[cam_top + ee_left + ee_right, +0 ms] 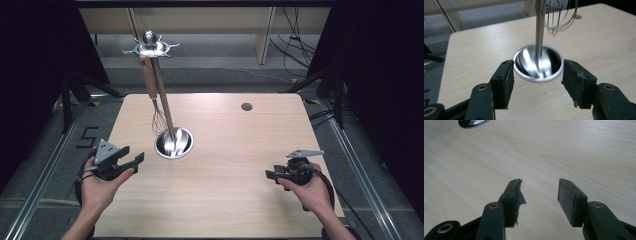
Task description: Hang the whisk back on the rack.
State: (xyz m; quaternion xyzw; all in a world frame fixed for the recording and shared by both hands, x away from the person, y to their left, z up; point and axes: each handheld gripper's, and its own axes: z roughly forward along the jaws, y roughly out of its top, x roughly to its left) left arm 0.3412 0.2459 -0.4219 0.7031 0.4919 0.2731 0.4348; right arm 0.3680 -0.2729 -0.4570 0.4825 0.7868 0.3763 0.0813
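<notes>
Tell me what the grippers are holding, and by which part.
Nothing: the left gripper and right gripper are both open and empty.

One table. One metal utensil stand with one round base. One whisk hanging on it, wooden handle. Two grippers: left gripper, right gripper. Two hands. One round hole in tabletop.

whisk on rack, left gripper near
</notes>
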